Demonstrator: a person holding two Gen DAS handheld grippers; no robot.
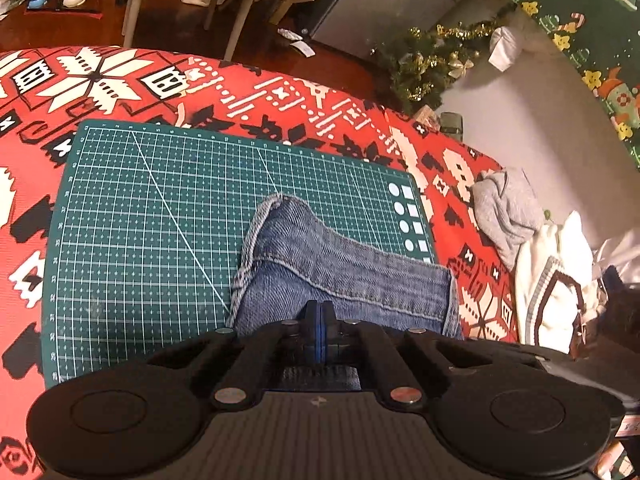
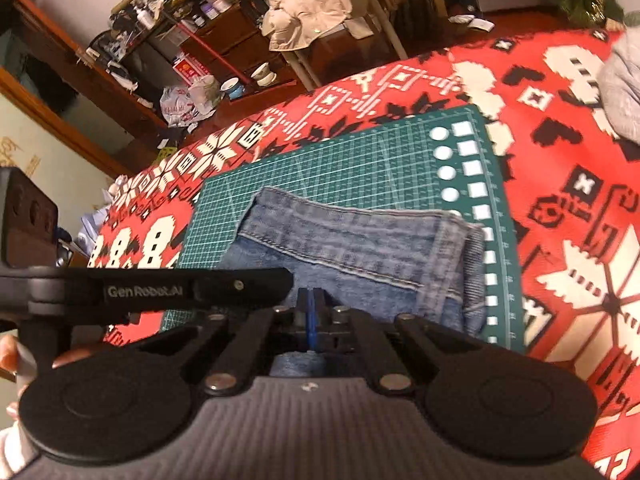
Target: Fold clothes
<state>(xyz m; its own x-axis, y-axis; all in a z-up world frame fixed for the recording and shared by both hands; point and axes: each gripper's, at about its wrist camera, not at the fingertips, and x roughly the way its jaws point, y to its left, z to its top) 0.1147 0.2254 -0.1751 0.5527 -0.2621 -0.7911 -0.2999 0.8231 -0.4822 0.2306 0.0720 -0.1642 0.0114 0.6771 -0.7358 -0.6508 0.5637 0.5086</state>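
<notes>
A folded pair of blue jeans (image 1: 340,264) lies on the right part of a green cutting mat (image 1: 160,220), one leg doubled over with its hem pointing away. My left gripper (image 1: 320,306) hovers over the near edge of the denim, jaws together, no cloth visible between them. In the right wrist view the jeans (image 2: 344,248) lie on the mat (image 2: 360,160) just ahead of my right gripper (image 2: 311,294), which is also shut with nothing seen in it. The left gripper's black body (image 2: 160,288) crosses that view at the left, with a hand (image 2: 8,356) behind it.
A red patterned cloth (image 1: 100,80) covers the table. A grey garment (image 1: 504,216) and a white garment with striped trim (image 1: 552,280) lie heaped at its right. Beyond the far edge stand a chair with a beige coat (image 2: 312,12) and a small Christmas tree (image 1: 424,64).
</notes>
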